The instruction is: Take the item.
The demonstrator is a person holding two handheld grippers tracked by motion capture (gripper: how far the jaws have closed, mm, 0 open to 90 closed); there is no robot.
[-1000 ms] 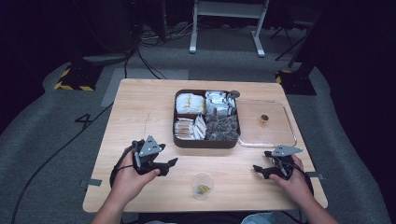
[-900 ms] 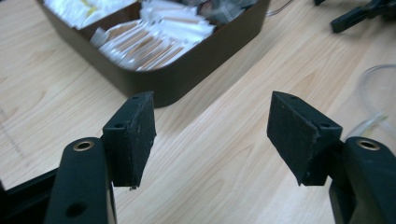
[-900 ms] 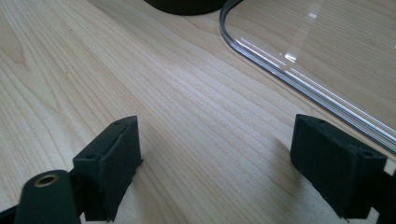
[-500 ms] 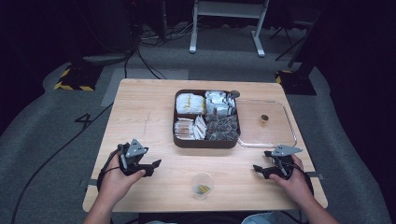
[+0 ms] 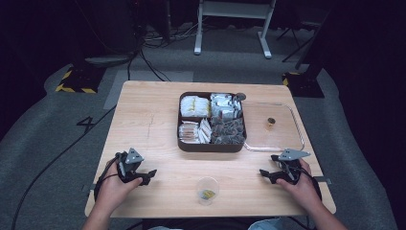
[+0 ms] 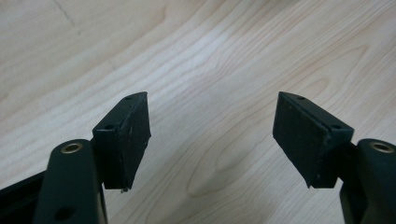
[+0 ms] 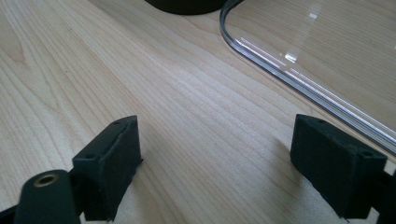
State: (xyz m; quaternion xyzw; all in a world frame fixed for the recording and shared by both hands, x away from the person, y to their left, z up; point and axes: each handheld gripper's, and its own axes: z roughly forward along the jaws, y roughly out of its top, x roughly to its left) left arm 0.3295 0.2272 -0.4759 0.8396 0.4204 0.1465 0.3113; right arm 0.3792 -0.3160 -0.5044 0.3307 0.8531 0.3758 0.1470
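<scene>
The left gripper (image 5: pixel 143 175) sat low near the front left of the wooden table (image 5: pixel 148 120), held in the person's left hand (image 5: pixel 112 189). Its two black jaws stood wide apart with nothing between them, and in the left gripper view (image 6: pixel 212 135) there was just bare wood under the gap. The right gripper (image 5: pixel 268 175) sat near the front right of the table in the person's right hand (image 5: pixel 301 187). Its jaws were spread wide too and held nothing. In the right gripper view (image 7: pixel 215 163) the wood lay between the jaws, and the curved edge of the clear lid (image 7: pixel 299 56) ran just past them. From the high view, a small clear cup (image 5: pixel 207 189) stood between the two grippers, close to the front edge of the table, apart from both of them. It had something small and yellowish in the bottom. Farther back, in the middle of the table, sat a dark box (image 5: pixel 212 145) with four parts, each full of little packets. The clear lid (image 5: pixel 287 141) lay flat on the table, right beside the box on its right side. A small brown thing (image 5: pixel 271 121) rested on the lid.
</scene>
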